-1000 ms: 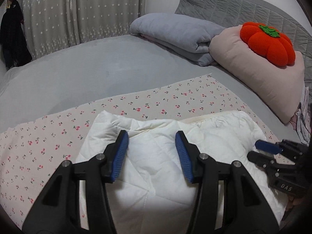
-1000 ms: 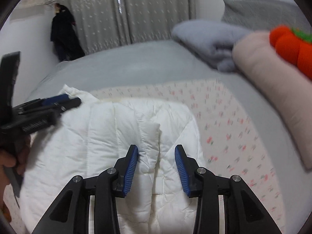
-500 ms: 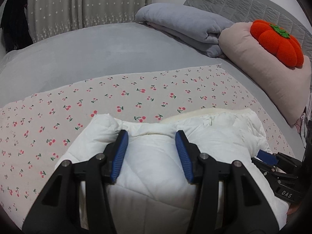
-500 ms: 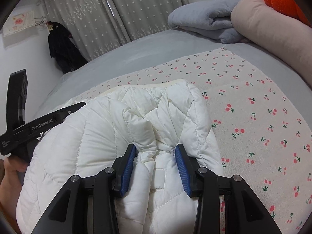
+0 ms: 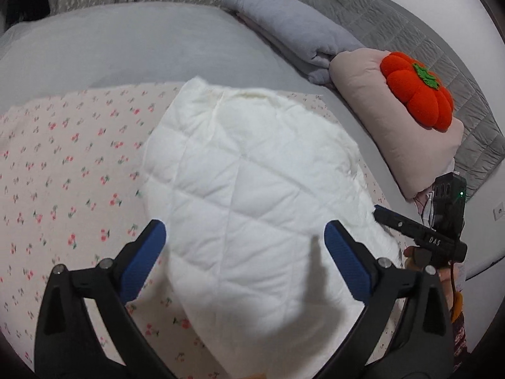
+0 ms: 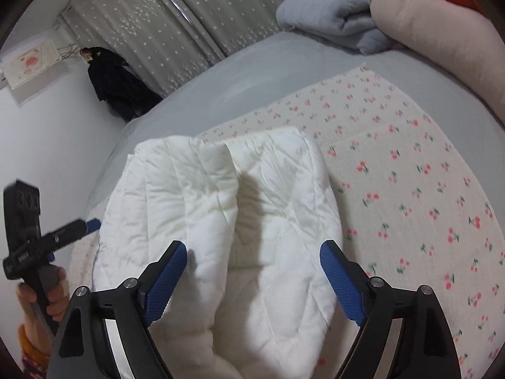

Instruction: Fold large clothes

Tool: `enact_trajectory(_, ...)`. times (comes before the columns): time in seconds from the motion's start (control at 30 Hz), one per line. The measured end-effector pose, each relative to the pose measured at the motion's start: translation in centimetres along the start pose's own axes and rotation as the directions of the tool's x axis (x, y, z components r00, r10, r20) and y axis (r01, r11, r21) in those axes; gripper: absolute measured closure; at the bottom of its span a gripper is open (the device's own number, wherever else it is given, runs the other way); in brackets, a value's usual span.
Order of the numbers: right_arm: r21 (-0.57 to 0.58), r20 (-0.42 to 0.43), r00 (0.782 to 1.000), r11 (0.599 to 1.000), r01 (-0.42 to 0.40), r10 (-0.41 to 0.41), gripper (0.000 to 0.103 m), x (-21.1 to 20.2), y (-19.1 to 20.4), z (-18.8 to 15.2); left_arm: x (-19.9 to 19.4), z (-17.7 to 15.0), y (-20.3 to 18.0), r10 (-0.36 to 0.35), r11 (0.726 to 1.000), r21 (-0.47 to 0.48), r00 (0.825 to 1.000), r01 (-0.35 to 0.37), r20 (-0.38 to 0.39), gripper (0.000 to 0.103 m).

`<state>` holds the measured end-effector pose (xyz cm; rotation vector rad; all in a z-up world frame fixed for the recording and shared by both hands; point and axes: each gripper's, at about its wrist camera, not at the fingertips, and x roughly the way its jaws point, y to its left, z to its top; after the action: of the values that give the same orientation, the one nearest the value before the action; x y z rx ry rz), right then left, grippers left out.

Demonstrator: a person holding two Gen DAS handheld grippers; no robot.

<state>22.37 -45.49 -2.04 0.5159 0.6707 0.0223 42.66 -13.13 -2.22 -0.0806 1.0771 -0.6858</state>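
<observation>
Since the earlier frames both the left gripper (image 5: pixel 244 252) and right gripper (image 6: pixel 252 271) let go, jaws opening off the white quilted padded jacket (image 5: pixel 252 189), which lies folded on the cherry-print sheet (image 5: pixel 63 173), suggesting this fold is laid.

Looking into a bedroom in a home: a wide bed (image 5: pixel 104 50) under a grey sheet, with a cherry-print cloth (image 6: pixel 410 164) lying across it and a grey quilted headboard (image 5: pixel 410 41) rising at the far end. Resting by that headboard, a folded grey blanket (image 5: pixel 293 28), a pale pink pillow (image 5: pixel 378 120) and an orange pumpkin-shaped cushion (image 5: pixel 416 91) sitting on it. Hanging behind the bed, grey dotted curtains (image 6: pixel 202 22), with dark clothing (image 6: pixel 116 85) drooping against the white wall.
</observation>
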Motion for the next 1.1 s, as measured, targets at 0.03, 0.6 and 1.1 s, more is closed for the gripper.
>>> enact_trajectory(0.03,0.015,-0.02,1.0,1.0,-0.007,0.007,0.014,0.1,-0.4,-0.4,0.4,-0.7,1.0,-0.008,0.999,-0.034,1.0,0.007,-0.023,0.003)
enact_trajectory(0.6,0.204,-0.178,0.934,0.94,-0.273,0.31,0.064,0.8,0.4,-6.9,-2.1,-10.4,3.4,-0.334,0.868,-0.365,0.94,0.337,0.072,0.03)
enact_trajectory(1.1,0.087,-0.356,0.896,0.964,-0.253,0.267,0.054,-4.0,8.1,-18.1,-11.7,-24.0,5.4,-0.221,0.872,-0.439,0.974,0.216,0.041,0.022)
